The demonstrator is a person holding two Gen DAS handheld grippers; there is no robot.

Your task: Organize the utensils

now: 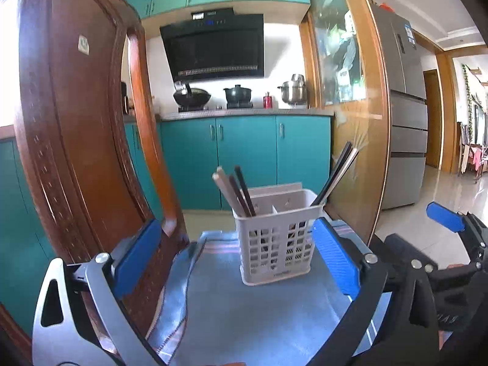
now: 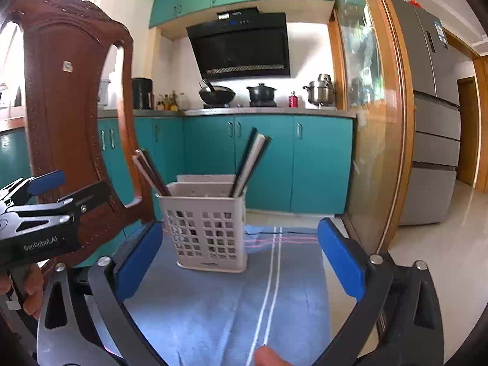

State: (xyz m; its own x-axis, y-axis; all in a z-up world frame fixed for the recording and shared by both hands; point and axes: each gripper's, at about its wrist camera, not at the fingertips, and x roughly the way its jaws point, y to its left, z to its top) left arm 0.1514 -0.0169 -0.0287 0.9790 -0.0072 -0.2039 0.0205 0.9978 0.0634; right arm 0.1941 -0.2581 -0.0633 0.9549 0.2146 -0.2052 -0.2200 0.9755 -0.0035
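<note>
Blue ribbed pads are carried on both grippers, left gripper (image 1: 239,250) and right gripper (image 2: 241,262), on grey-black arms with silver screws. "GenRobot.AI" is printed at 9 o'clock in the right view

We look forward from each hand-held gripper, low over the blue cloth (image 1: 244,311), near the white utensil basket (image 1: 276,244) (image 2: 207,228). Both views face the stove wall, sharing basket, cloth, chair back (image 2: 70,97).
</note>
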